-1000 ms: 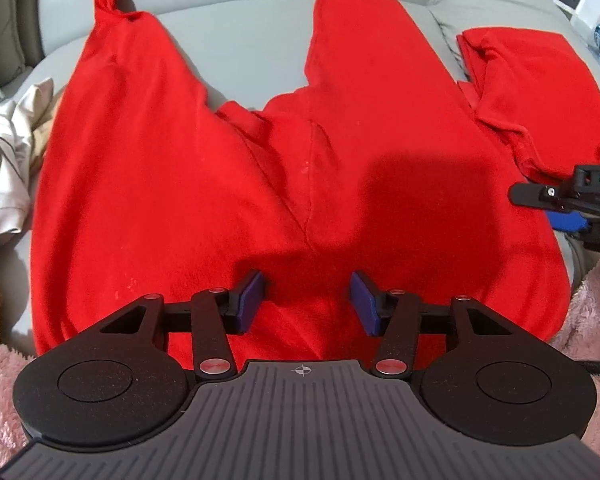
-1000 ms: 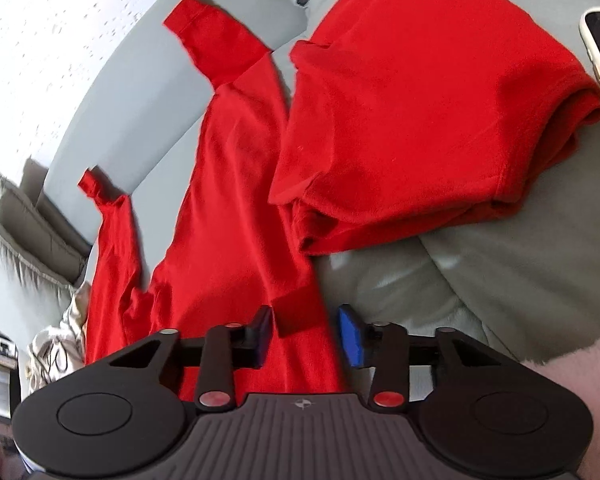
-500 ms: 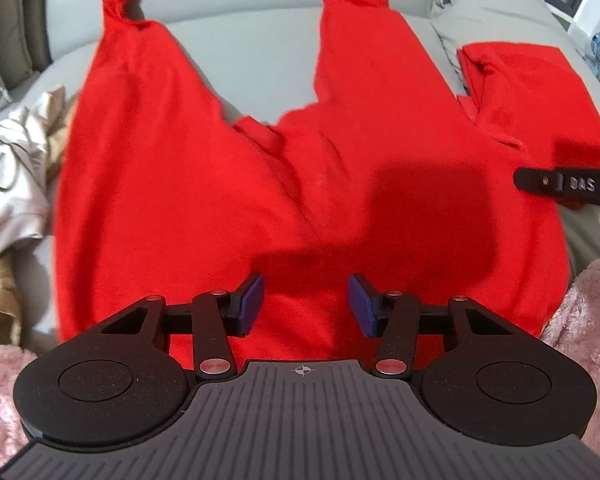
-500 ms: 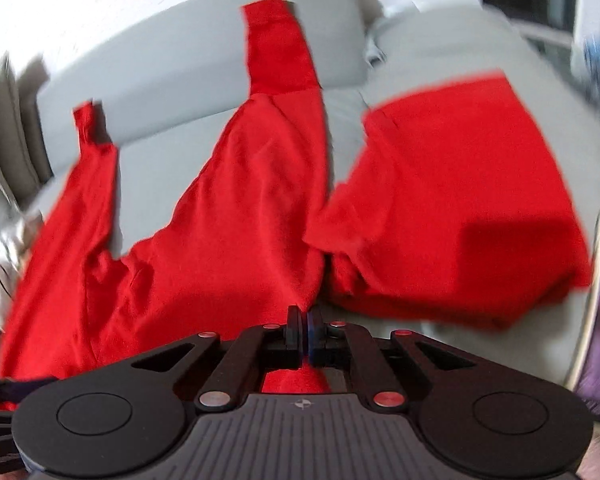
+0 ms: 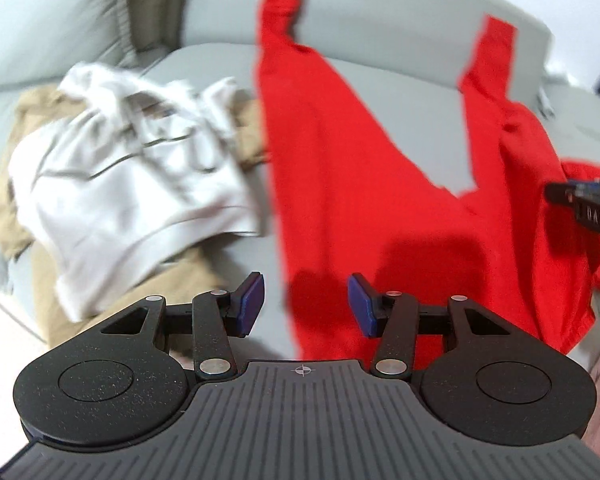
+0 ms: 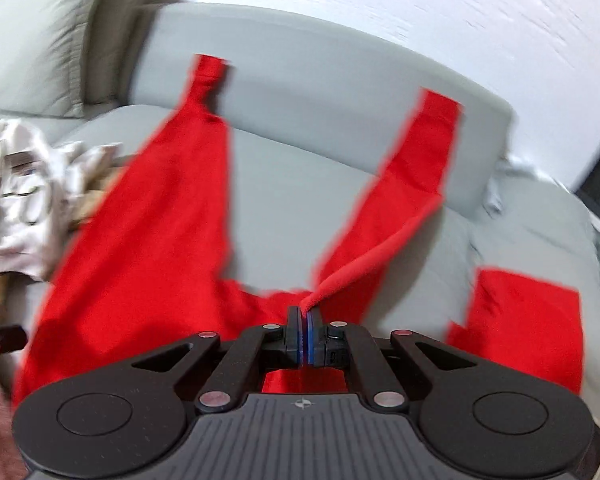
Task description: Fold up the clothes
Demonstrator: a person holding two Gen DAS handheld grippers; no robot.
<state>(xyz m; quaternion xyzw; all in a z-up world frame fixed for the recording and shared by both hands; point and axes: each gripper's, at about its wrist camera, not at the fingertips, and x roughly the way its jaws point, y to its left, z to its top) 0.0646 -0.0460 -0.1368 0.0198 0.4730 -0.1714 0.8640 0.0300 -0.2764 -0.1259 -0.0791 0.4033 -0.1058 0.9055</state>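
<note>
your right gripper is clamped on a fold of the red trousers, which lie spread on the grey sofa, legs up its backrest. your left gripper hangs apart, empty, over their edge. motion blur smears the white garment; the folded red piece is partly hidden.

Colours on the sofa
Red trousers; folded red garment; white top with dark line print; tan garment; pale grey sofa; black grippers, blue pads.
</note>
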